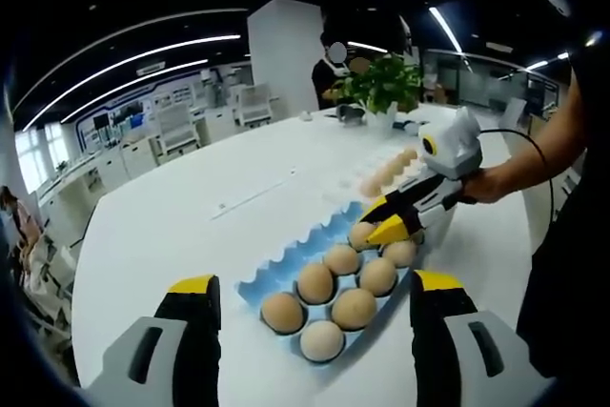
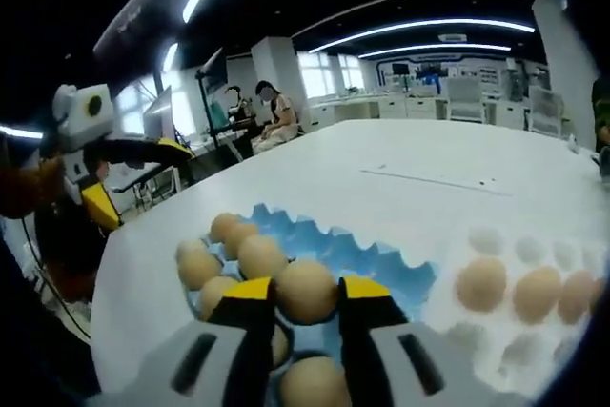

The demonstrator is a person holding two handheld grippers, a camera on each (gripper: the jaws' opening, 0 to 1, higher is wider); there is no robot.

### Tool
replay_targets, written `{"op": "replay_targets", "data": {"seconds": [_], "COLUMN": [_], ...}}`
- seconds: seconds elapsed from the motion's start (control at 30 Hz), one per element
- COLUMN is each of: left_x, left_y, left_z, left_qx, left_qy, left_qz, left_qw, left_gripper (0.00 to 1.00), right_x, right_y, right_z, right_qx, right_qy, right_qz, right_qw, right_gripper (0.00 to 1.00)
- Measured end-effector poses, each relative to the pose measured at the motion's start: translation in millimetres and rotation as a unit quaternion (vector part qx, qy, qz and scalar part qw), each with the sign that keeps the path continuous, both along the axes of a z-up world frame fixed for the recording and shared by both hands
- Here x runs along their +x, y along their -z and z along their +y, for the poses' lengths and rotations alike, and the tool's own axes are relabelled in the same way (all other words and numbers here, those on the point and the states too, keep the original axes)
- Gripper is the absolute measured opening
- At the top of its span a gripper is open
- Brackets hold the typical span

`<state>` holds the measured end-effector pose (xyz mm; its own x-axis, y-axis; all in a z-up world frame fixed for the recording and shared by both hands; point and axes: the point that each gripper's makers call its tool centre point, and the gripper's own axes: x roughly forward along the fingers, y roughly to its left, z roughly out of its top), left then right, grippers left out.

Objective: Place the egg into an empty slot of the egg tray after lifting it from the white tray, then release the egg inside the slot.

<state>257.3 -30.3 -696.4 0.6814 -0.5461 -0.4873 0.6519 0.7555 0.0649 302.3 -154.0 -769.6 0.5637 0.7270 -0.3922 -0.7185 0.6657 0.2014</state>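
A blue egg tray (image 1: 286, 264) (image 2: 381, 259) lies on the white table and holds several brown eggs. My right gripper (image 2: 307, 291) (image 1: 386, 221) is shut on one brown egg (image 2: 307, 288) (image 1: 360, 234), low over the blue tray beside its filled slots; whether the egg rests in a slot I cannot tell. Beyond it, the white tray (image 1: 405, 145) (image 2: 491, 240) carries more eggs (image 2: 515, 293). My left gripper (image 1: 315, 283) (image 2: 133, 178) hangs open in front of the blue tray's near end, with nothing between its fingers.
A potted plant (image 1: 386, 83) stands at the table's far end, with a person (image 1: 329, 69) behind it. The hand and arm (image 1: 534, 159) holding my right gripper reach in from the right. People (image 2: 272, 111) sit at desks past the table edge.
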Motion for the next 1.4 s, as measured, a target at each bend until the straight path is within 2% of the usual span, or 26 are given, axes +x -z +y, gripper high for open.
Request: {"op": "replay_targets", "data": {"seconds": [0.23, 0.43, 0.57, 0.7, 0.8, 0.87, 0.93, 0.97, 1.03, 1.1, 1.23, 1.3, 1.33, 1.4], "left_x": [0.5, 0.3, 0.0, 0.5, 1.0, 1.4, 1.5, 1.5, 1.2, 1.1, 1.5, 1.6, 1.7, 2.0], "left_y": [-0.4, -0.3, 0.1, -0.2, -0.1, -1.2, -1.6, -1.5, -1.4, -1.1, -1.8, -2.0, -2.1, -2.5], "left_z": [-2.3, -1.7, -2.6, -2.4, -3.2, -4.9, -5.5, -5.6, -5.6, -5.5, -6.9, -7.5, -7.7, -7.6], "left_qx": [-0.002, -0.004, -0.002, -0.002, -0.003, -0.005, -0.004, -0.004, -0.004, -0.003, -0.003, -0.003, -0.002, -0.002], "left_qy": [0.002, 0.000, 0.003, 0.002, 0.002, 0.004, 0.004, 0.004, 0.005, 0.005, 0.005, 0.007, 0.007, 0.007], "left_qz": [-0.001, -0.001, 0.000, -0.001, -0.001, -0.002, -0.003, -0.002, -0.002, -0.001, -0.002, -0.002, -0.002, -0.002], "left_qw": [1.0000, 1.0000, 1.0000, 1.0000, 1.0000, 1.0000, 1.0000, 1.0000, 1.0000, 1.0000, 1.0000, 1.0000, 1.0000, 1.0000], "left_gripper": [0.81, 0.81, 0.81, 0.81, 0.81, 0.81, 0.81, 0.81, 0.81, 0.81, 0.81, 0.81, 0.81, 0.81], "right_x": [-8.0, -7.4, -4.2, 2.7, 9.7, 14.5, 17.3, 18.1, 17.9, 18.1, 19.6, 20.5, 21.2, 22.1], "right_y": [-2.3, -9.0, -10.9, -15.0, -19.3, -18.5, -19.5, -21.1, -21.4, -21.4, -24.7, -23.4, -22.2, -16.8], "right_z": [-10.9, -29.1, -49.2, -84.7, -118.8, -154.7, -178.8, -196.3, -220.8, -235.3, -278.9, -291.7, -301.9, -311.7], "right_qx": [0.003, 0.014, 0.018, 0.002, -0.006, -0.035, -0.037, -0.047, -0.056, -0.064, -0.078, -0.086, -0.098, -0.110], "right_qy": [0.010, 0.047, 0.079, 0.126, 0.179, 0.225, 0.261, 0.285, 0.318, 0.334, 0.387, 0.402, 0.412, 0.419], "right_qz": [-0.004, -0.013, -0.013, -0.030, -0.046, -0.062, -0.069, -0.078, -0.079, -0.082, -0.088, -0.087, -0.089, -0.081], "right_qw": [0.9999, 0.9987, 0.9967, 0.9916, 0.9828, 0.9718, 0.9622, 0.9542, 0.9432, 0.9367, 0.9144, 0.9077, 0.9017, 0.8976], "right_gripper": [0.26, 0.26, 0.26, 0.25, 0.25, 0.25, 0.25, 0.25, 0.25, 0.25, 0.25, 0.25, 0.26, 0.26]}}
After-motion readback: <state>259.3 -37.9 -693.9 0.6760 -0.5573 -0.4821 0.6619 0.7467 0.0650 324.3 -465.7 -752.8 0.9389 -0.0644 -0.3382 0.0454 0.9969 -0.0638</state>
